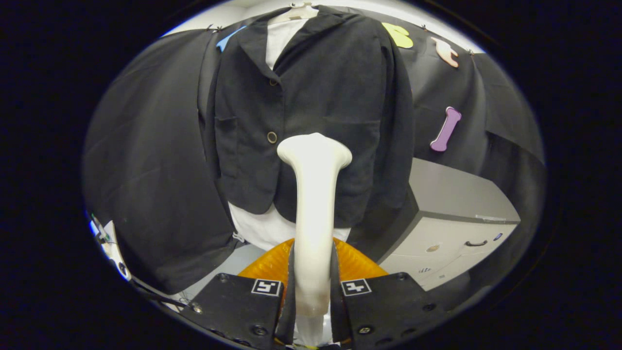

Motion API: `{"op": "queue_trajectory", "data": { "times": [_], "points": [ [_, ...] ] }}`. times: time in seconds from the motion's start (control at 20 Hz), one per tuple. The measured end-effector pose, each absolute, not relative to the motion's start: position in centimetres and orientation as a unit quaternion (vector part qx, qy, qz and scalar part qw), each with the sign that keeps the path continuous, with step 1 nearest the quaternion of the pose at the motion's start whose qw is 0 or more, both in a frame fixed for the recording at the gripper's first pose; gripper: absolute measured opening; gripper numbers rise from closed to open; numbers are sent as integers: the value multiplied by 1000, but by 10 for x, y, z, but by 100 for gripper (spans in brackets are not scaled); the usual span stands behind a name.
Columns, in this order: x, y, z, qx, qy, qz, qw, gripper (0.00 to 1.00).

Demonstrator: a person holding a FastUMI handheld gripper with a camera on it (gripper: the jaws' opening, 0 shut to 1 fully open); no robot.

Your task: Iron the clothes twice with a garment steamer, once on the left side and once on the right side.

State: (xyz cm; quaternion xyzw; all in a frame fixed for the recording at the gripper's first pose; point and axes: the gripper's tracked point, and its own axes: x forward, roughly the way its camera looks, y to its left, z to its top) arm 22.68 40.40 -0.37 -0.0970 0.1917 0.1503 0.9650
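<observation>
Between the fingers, closest to the camera, the gripper [313, 291] is closed on the handle of the garment steamer [314, 194], one finger pressing each side of the pale stem; the steamer's flared head stands upright just ahead. Behind the stem sits an orange ribbed thing [359, 262], whose nature I cannot tell. Beyond the head hangs the dark jacket [316, 97] on a hanger [296, 9], worn over a white garment [262, 228] that shows at the collar and below the hem; the head lies over the jacket's lower front, beside its lower button, though contact cannot be judged. Off to the right stands a grey cabinet [452, 218] with closed drawers, contents hidden. The risk, as I judge it, is the smooth stem twisting in the grip, or the head snagging the button or pocket edge and dragging the loosely hung jacket sideways.
</observation>
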Motion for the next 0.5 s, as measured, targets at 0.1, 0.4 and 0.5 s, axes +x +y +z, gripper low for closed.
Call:
{"op": "queue_trajectory", "data": {
  "times": [0.1, 0.4, 0.5],
  "points": [
    [227, 403, -15, -96, 205, 149, 963, 32],
    [228, 398, -44, -103, 235, 143, 956, 32],
    [226, 397, -53, -105, 242, 141, 954, 32]
  ]
}}
